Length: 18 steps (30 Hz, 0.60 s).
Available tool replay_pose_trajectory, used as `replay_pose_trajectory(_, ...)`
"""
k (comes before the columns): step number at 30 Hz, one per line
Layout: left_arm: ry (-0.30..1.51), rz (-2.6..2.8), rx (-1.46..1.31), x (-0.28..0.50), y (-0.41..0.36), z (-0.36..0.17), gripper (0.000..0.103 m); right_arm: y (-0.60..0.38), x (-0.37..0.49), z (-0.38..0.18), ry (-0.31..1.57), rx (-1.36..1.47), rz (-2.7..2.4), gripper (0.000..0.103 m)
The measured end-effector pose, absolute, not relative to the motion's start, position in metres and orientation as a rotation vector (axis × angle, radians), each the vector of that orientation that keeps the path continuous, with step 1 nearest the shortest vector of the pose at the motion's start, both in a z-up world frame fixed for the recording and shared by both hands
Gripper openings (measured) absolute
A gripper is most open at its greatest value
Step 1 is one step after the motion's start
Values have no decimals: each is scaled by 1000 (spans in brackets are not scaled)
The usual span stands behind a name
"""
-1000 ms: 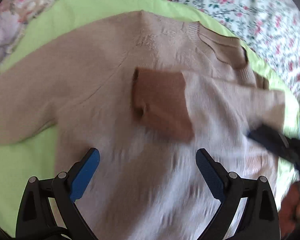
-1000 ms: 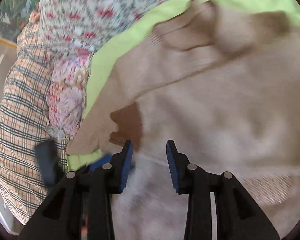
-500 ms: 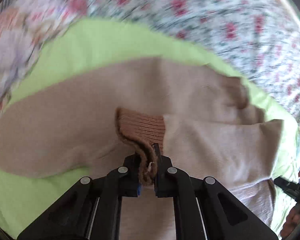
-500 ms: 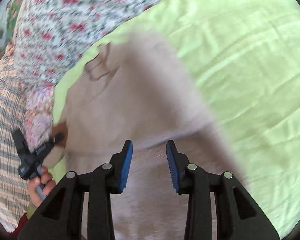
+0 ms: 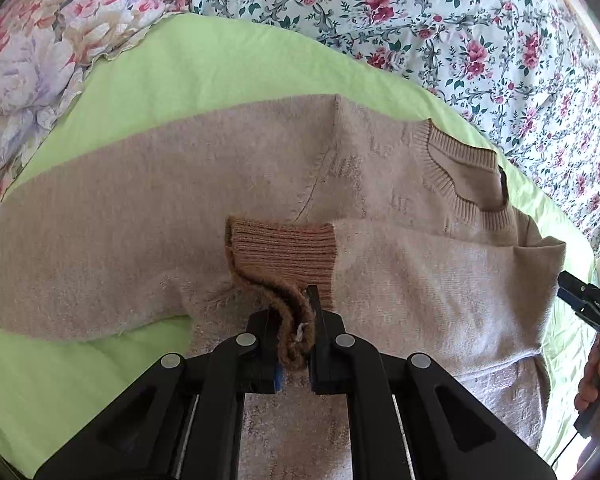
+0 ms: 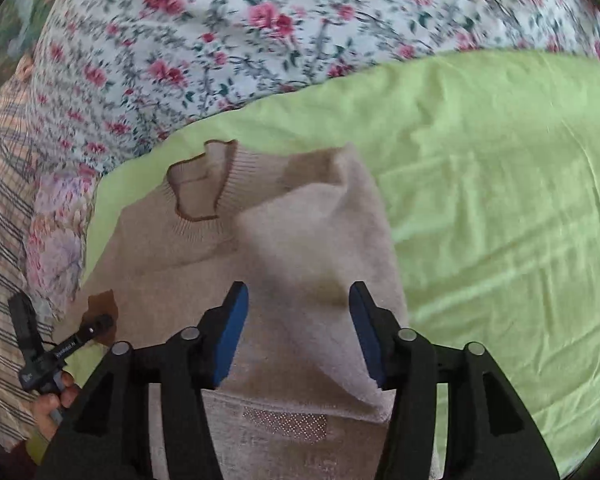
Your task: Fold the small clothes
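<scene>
The left wrist view alone shows the grip: the left gripper (image 5: pixel 296 332) is clamped on the brown ribbed cuff (image 5: pixel 284 248) of a sleeve folded across the beige sweater (image 5: pixel 140 240). The pinched corner of the cuff curls up between the jaws, while the rest of the cuff lies flat on the sweater's chest just ahead of them. The sweater is spread on a green sheet (image 5: pixel 180 68), with its other sleeve stretching out to the left of the picture and the ribbed collar (image 5: pixel 460 172) at upper right. At the far right edge the right gripper (image 5: pixel 580 300) appears only in part, held by a hand (image 5: pixel 592 380) that the frame cuts off.

The right wrist view shows what the first does not: a checked cloth (image 6: pixel 4 240) at the far left beside the flowered bedspread (image 6: pixel 260 32), then the left gripper (image 6: pixel 96 328) small and dark at the cuff. The right gripper (image 6: pixel 296 320) has its jaws opening, and they stand apart above the folded sleeve (image 6: pixel 320 240), with nothing pressed between the pads (image 6: pixel 228 332). The bedspread is blurred here.
</scene>
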State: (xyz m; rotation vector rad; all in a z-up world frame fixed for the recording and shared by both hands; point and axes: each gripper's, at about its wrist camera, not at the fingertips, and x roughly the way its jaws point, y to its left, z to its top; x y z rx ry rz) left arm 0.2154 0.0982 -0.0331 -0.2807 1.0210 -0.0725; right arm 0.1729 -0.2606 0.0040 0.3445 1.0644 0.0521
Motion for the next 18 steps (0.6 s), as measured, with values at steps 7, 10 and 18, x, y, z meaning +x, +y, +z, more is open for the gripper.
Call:
replay_pose_trajectory(7, 1032, -68, -285, 219, 89, -38, 7, -278, 193, -30, 1170, 239, -87, 8)
replay_pose_trajectory(10, 1029, -137, -285, 220, 71, -37, 7, -316, 184, -20, 1118, 300, -166, 8)
replay_pose_trajectory(18, 1027, -136, -232, 218, 60, -40, 7, -345, 190, 19, 1030, 447, -114, 61)
